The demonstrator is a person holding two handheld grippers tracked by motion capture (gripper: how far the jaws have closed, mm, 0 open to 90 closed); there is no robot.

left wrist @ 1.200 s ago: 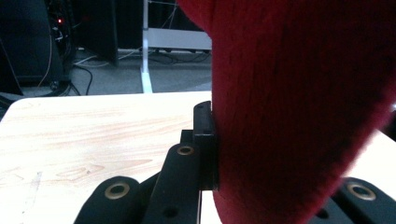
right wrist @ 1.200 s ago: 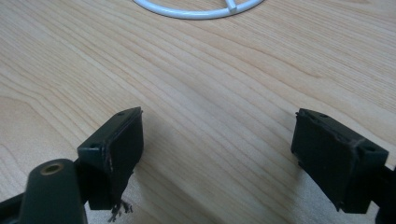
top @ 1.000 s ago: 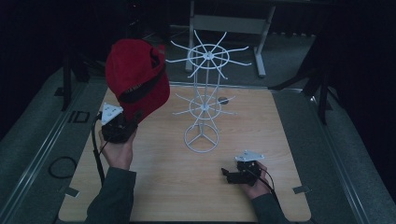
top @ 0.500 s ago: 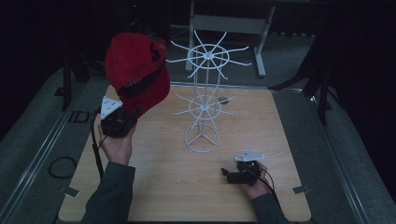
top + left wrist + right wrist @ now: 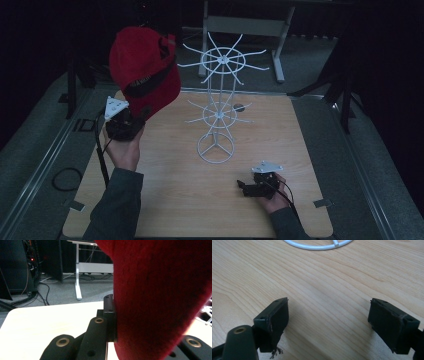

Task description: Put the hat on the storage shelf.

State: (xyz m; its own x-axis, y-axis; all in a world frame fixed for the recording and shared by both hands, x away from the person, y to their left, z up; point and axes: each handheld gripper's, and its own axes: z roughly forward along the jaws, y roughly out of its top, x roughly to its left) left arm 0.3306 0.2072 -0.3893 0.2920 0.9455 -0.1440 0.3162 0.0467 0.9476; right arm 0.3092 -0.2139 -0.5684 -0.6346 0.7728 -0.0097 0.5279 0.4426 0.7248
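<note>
The red cap [image 5: 142, 70] is up in the air over the desk's [image 5: 170, 190] left side, left of the white wire rack [image 5: 218, 105], and my left gripper [image 5: 131, 117] has its fingers clamped tight on the cap's lower edge. My right gripper [image 5: 246, 188] rests low on the desk near the rack's ring base, fingers spread wide with nothing between them.
</note>
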